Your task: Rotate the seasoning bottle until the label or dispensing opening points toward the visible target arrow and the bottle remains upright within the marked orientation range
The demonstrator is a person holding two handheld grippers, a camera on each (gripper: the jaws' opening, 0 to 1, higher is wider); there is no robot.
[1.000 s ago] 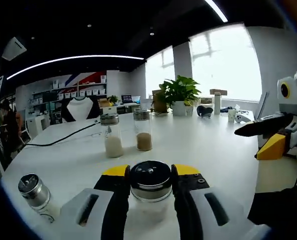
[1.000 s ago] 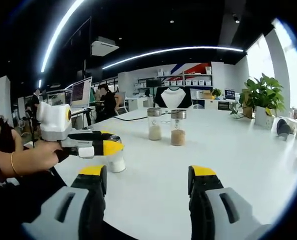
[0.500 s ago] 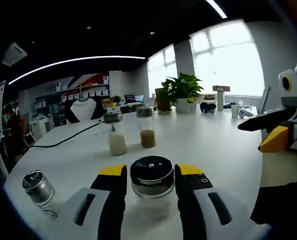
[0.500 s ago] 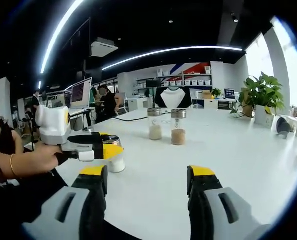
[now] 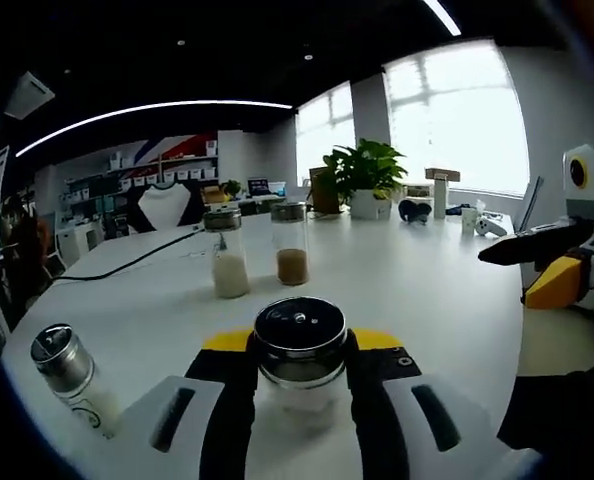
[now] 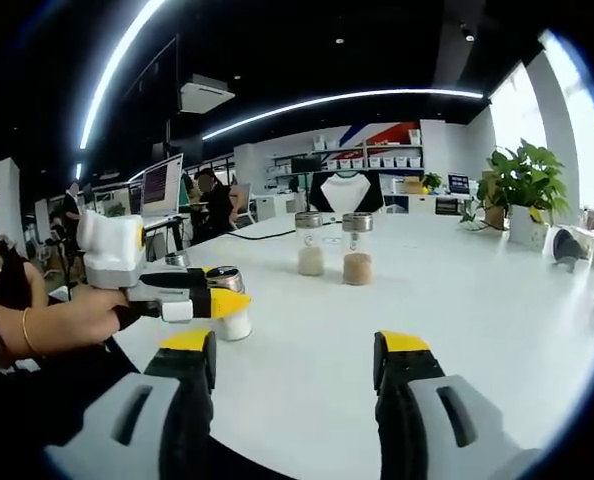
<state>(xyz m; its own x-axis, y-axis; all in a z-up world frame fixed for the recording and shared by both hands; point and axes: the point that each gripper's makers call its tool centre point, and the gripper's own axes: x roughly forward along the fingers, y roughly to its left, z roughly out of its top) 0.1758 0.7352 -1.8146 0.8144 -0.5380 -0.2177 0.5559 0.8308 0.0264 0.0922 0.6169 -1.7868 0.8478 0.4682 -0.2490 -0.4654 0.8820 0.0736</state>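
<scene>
The left gripper (image 5: 299,345), black with yellow-tipped jaws, is clenched on the clear glass seasoning bottle with a dark perforated metal cap (image 5: 299,352), its two jaws pressing the glass just under the cap from either side; the bottle stands upright near the front edge of the white round table (image 5: 417,290), with pale seasoning in its lower half. In the right gripper view the same bottle (image 6: 229,305) shows at the left, pinched by the left gripper (image 6: 212,298) held in a person's hand (image 6: 72,318), and it looks vertical there too. The right gripper (image 6: 295,362) has its jaws spread wide with only bare tabletop between them, holding nothing and well apart from the bottle. As for progress, the grasp is made and the bottle is upright, so the turning is what is in hand, but I cannot judge how much rotation is left: no target arrow or marked range is visible on the table, and no label can be made out on the glass (the jaws cover both sides of it, and the cap's holes give no clear facing). Elsewhere stand a glass shaker of white powder (image 5: 226,262) and a glass shaker of brown powder (image 5: 291,252), side by side near the table's middle, and a small metal-capped shaker (image 5: 69,372) tilted by the fisheye at the left edge, its contents hard to read.
</scene>
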